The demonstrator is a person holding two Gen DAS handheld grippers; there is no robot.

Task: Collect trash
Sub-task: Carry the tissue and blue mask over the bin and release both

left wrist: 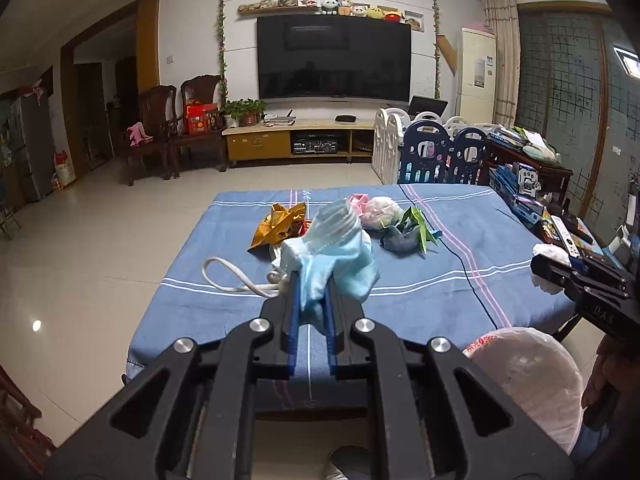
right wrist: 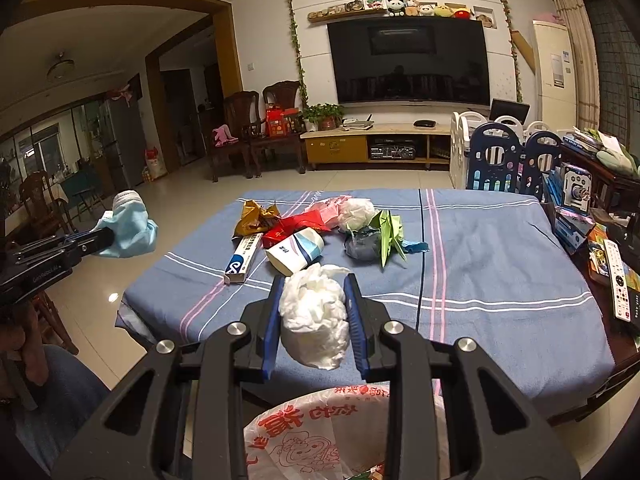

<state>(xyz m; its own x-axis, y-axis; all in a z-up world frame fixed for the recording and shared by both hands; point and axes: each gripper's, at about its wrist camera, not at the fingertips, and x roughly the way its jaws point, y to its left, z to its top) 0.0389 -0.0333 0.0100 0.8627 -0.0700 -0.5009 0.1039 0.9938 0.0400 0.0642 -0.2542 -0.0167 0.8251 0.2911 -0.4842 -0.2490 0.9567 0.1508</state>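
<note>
My left gripper is shut on a crumpled light-blue face mask, held above the near edge of the blue-cloth table. The right wrist view shows that mask out to the left, off the table. My right gripper is shut on a white tissue wad, just over a white plastic bag with red print. More trash lies mid-table: a gold wrapper, a red wrapper, a toothpaste box, a paper cup and green folded paper.
The bag stands by the table's near right corner. Boxes and a remote crowd the table's right side. A blue and white play fence stands behind. A person's knee in jeans is at the lower left.
</note>
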